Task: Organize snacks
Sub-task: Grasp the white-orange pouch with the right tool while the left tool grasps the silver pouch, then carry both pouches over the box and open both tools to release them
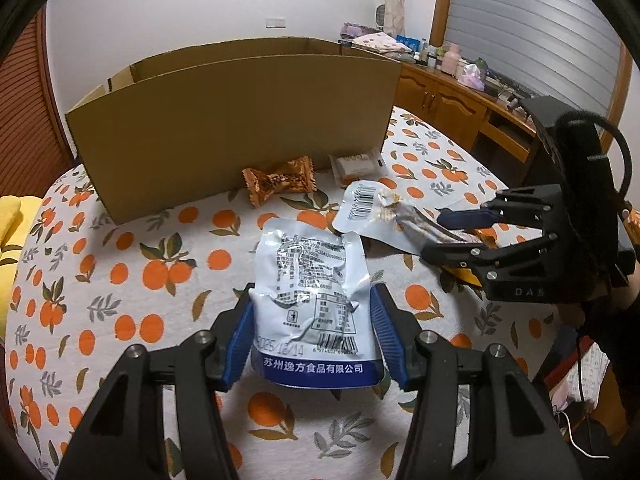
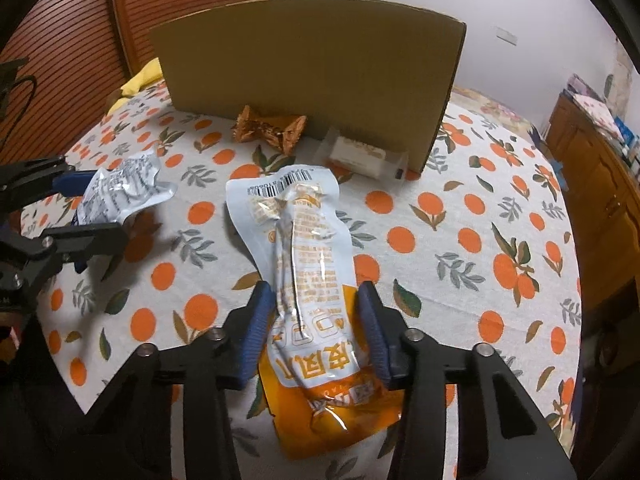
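My left gripper [image 1: 314, 320] is shut on a crumpled white and blue snack pouch [image 1: 316, 292] and holds it over the table. My right gripper [image 2: 316, 316] is shut on a long white and orange snack pouch [image 2: 308, 272]. The right gripper also shows at the right of the left wrist view [image 1: 452, 230], with its pouch [image 1: 372, 208]. The left gripper [image 2: 86, 216] and its pouch [image 2: 120, 188] show at the left of the right wrist view. A tall open cardboard box [image 1: 236, 128] stands behind. An orange twist-wrapped candy [image 1: 280, 184] and a clear-wrapped pastry [image 1: 356, 166] lie at its foot.
The round table [image 1: 120, 280] has a white cloth printed with oranges. A yellow cloth [image 1: 12, 232] lies at its left edge. Wooden cabinets [image 1: 452, 100] with clutter on top stand at the right. A slatted wooden door [image 2: 80, 40] is behind the box.
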A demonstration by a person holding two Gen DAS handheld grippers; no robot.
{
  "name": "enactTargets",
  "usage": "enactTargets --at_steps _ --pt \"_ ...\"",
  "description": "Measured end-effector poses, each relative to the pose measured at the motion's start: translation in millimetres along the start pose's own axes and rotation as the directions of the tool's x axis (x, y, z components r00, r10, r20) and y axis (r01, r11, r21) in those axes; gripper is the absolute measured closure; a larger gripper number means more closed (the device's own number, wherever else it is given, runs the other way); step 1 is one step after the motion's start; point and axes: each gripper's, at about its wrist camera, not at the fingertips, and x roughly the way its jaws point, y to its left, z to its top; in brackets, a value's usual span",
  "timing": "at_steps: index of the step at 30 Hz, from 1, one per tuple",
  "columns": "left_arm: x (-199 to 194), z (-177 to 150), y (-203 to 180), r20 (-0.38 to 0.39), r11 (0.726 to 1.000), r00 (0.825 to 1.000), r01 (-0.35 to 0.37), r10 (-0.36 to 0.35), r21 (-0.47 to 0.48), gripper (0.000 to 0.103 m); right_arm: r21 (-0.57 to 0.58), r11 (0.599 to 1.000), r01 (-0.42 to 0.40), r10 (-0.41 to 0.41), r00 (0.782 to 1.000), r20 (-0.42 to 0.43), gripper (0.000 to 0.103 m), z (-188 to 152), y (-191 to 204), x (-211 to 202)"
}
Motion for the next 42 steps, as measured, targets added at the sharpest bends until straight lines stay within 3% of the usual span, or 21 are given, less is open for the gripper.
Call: enactTargets --at_steps 25,42 --pt "-28.5 25.4 22.3 0.093 0.999 0.994 -0.048 0.049 -0.017 0.049 0.012 1.000 -0.005 0.004 0.994 0.105 0.062 7.6 6.2 -32.2" --pt "-47.1 89.4 58.2 0.191 0.996 0.977 -0.092 0.092 -0.008 0.049 -0.037 0.999 -0.015 0.023 0.973 0.228 0.061 72.3 4.2 -59.7"
